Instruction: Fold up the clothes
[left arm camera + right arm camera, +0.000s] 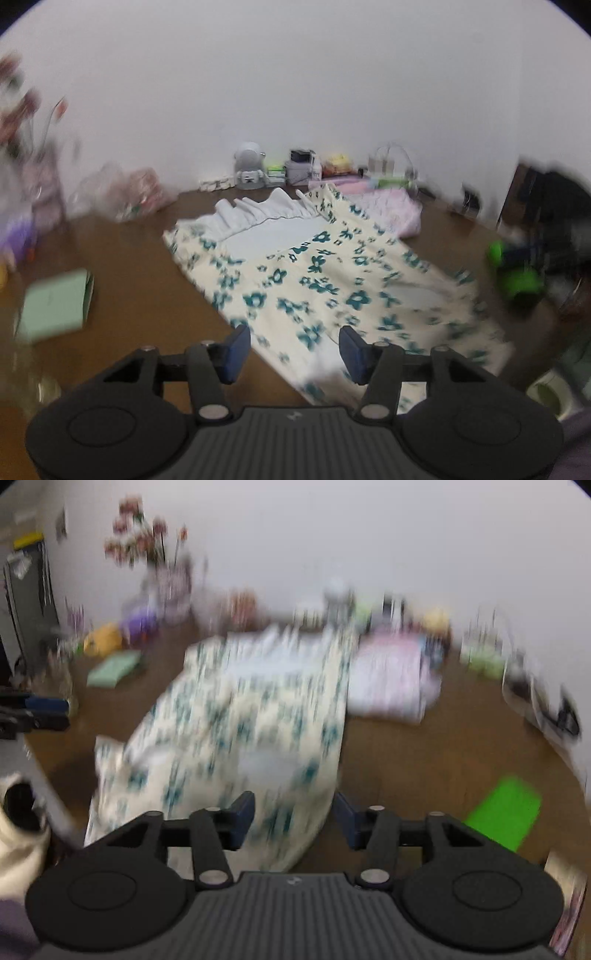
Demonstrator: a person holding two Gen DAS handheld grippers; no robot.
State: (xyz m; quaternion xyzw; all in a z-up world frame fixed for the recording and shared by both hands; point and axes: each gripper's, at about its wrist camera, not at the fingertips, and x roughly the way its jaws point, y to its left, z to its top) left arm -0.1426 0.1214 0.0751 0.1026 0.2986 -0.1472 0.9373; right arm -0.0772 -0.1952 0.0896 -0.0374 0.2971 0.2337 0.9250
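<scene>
A cream garment with teal flowers point(317, 280) lies spread on the brown table point(140, 295), its white ruffled collar point(266, 212) toward the wall. My left gripper point(294, 349) hangs open over the garment's near hem, nothing between its blue pads. The right wrist view is motion-blurred: the same floral garment point(251, 716) stretches from the wall to my right gripper point(294, 821), which is open above the near edge of the cloth. The left gripper's fingers point(40, 710) show at the left edge of that view.
A folded pink garment point(391, 206) lies beside the floral one. A mint-green box point(55, 306) sits left on the table, a bright green object point(504, 814) right. Small clutter lines the wall point(295, 168); a vase of flowers point(159, 554) stands far left.
</scene>
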